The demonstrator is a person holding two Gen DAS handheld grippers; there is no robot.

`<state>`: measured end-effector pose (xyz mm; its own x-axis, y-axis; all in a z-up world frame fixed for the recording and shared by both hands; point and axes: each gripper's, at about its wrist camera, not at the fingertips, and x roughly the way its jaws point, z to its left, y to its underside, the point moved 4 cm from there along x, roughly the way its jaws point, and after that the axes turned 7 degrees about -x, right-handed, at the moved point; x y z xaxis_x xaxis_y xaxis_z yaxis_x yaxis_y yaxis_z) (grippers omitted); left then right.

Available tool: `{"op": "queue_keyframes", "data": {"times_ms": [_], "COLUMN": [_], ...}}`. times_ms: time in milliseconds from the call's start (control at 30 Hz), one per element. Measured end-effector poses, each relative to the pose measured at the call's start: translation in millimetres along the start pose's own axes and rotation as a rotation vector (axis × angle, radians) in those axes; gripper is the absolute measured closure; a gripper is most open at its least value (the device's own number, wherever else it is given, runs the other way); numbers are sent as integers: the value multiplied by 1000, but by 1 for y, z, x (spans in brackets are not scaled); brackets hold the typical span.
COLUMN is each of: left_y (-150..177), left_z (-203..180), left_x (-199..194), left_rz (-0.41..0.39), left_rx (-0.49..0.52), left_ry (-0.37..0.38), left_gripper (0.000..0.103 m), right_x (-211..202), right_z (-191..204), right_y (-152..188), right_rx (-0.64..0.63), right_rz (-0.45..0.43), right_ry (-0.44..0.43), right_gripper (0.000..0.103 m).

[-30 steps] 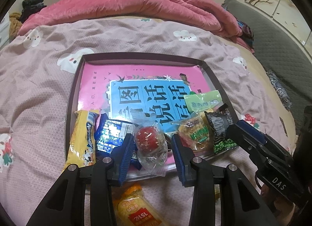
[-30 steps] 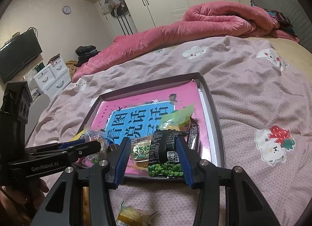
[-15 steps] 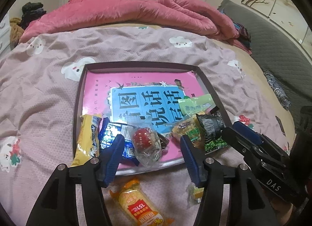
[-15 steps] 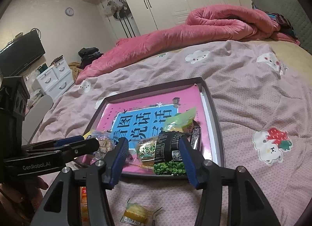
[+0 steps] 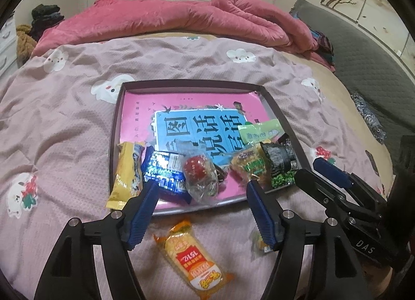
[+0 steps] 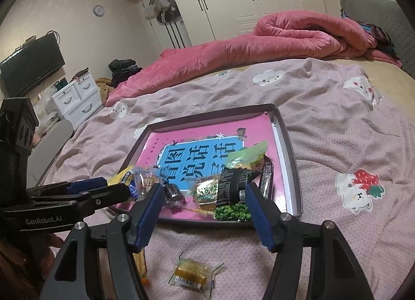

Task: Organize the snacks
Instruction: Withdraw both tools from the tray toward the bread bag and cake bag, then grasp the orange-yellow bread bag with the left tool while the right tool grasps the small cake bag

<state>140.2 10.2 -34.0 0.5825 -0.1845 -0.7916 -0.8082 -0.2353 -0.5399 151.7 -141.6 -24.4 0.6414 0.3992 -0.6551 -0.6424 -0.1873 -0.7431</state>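
**Both claws letting go over the snack tray**

The left claw (image 5: 201, 212) is opening, nothing pinched; the clear-wrapped red round sweet (image 5: 198, 171) lies free in the shallow dark-rimmed tray (image 5: 115, 129). The right claw (image 6: 202, 209) is opening too, off the black crinkly green-pea packet (image 6: 232, 191). Next, likely, comes the orange-yellow cracker pack (image 5: 192, 256) on the pink bed sheet (image 5: 64, 123): best gripped across its narrow width.

Black plastic left claw (image 5: 202, 212) and right claw (image 6: 202, 212), blue ribbed pads, silver screws, white "DAS" and "GenRobot.AI" lettering
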Motion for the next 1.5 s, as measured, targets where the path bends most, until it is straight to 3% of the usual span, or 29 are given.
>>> {"op": "queue_keyframes", "data": {"times_ms": [433, 867, 1167, 1367, 1500], "left_y": [28, 58, 75, 80, 82], "left_z": [5, 22, 26, 20, 17], "left_x": [-6, -3, 9, 19, 26], "left_rz": [46, 133, 201, 227, 241], "left_rx": [25, 24, 2, 19, 22], "left_ry": [-20, -4, -2, -15, -29], "left_gripper": [31, 28, 28, 28, 28], "right_x": [-8, 7, 25, 36, 37], "right_z": [6, 16, 26, 25, 28], "right_y": [24, 65, 79, 84, 83], "right_rx": [-5, -1, -36, -36, -71], "right_rz": [67, 245, 315, 332, 303], "right_ry": [-3, -16, -30, -33, -24], "right_gripper": [35, 35, 35, 46, 58]}}
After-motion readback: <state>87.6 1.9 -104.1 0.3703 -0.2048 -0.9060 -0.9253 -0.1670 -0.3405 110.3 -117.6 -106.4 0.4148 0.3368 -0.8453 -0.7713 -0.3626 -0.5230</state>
